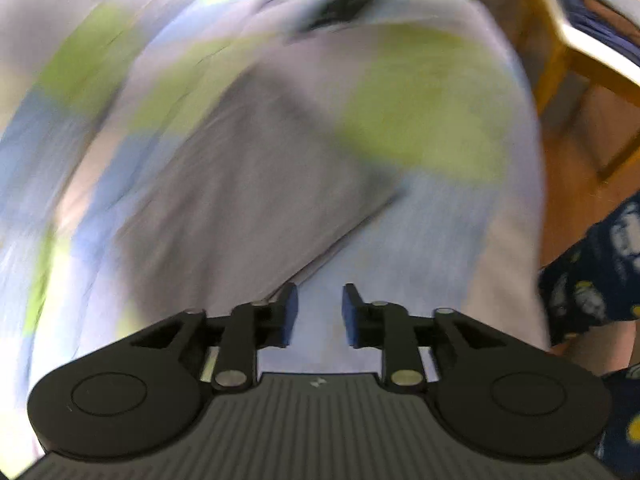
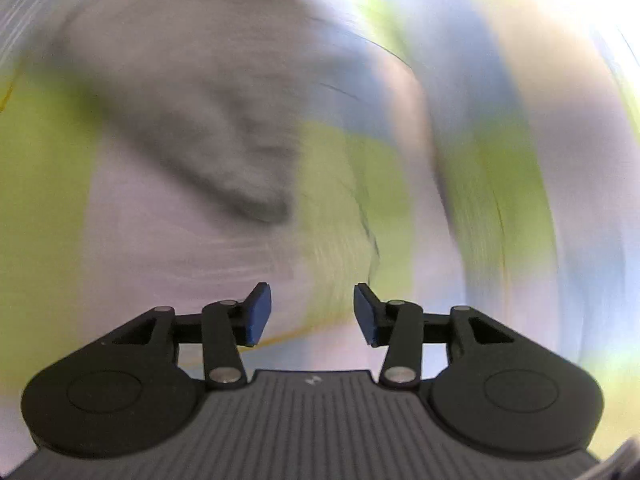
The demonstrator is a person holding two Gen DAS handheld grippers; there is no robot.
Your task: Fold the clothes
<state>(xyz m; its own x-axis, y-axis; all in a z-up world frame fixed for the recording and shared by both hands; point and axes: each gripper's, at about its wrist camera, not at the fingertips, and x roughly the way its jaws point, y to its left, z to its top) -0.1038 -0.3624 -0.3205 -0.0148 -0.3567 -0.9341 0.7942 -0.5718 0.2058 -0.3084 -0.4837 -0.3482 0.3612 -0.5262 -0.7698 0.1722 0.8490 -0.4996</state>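
Both grippers stand parted and hold nothing: left gripper (image 1: 320,312) with a narrow gap, right gripper (image 2: 312,314) wider. Grey garment (image 1: 256,184) lies on the checked bedsheet (image 1: 420,112), already squared with a straight edge near my left fingertips; in the right wrist view it sits ahead and to the left (image 2: 192,112), heavily blurred. I judge I'm between folds, hunting a new hold. Next: settle, line up on an edge or corner, pinch one layer. Wooden chair (image 1: 576,52) stands beyond the bed.
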